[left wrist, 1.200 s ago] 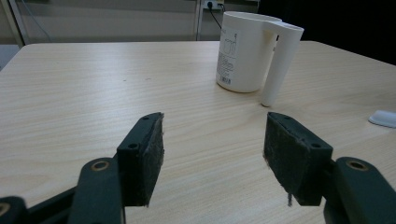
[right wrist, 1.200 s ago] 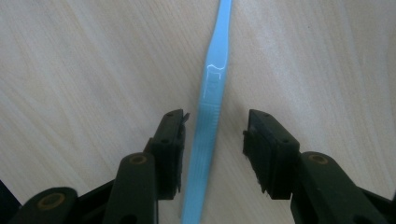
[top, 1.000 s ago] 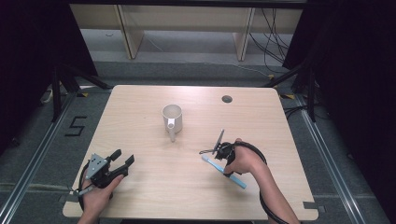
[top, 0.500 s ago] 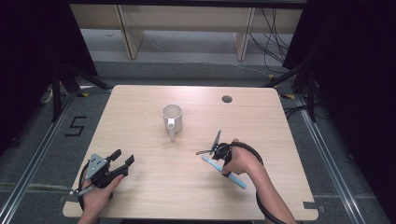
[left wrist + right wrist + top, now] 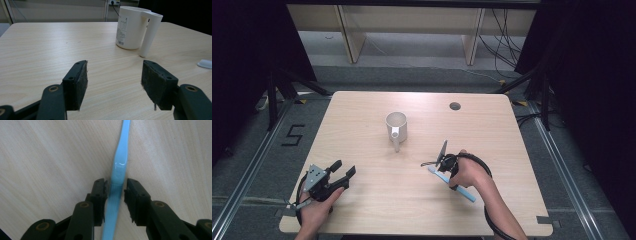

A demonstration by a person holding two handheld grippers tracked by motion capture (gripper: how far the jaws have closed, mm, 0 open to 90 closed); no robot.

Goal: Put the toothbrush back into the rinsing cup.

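Note:
A blue toothbrush [image 5: 465, 193] with a white head lies flat on the wooden table [image 5: 362, 115], right of centre. My right gripper [image 5: 443, 172] points down at it. In the right gripper view its jaws sit tight against both sides of the blue handle [image 5: 121, 150], so the right gripper [image 5: 116, 185] is shut on it. A white mug [image 5: 395, 123] stands upright at mid-table, handle toward me. My left gripper [image 5: 343, 172] rests at the front left, open and holding nothing. The left gripper [image 5: 113, 80] faces the mug [image 5: 130, 27] from a distance.
A round cable hole [image 5: 455, 106] is in the table's far right part. The toothbrush's white head [image 5: 205, 63] shows at the right edge of the left gripper view. Bare wood lies between mug and left gripper. Shelving stands behind the table.
The right hand and gripper have shifted slightly down over the toothbrush. The left gripper, the mug and the toothbrush have not moved.

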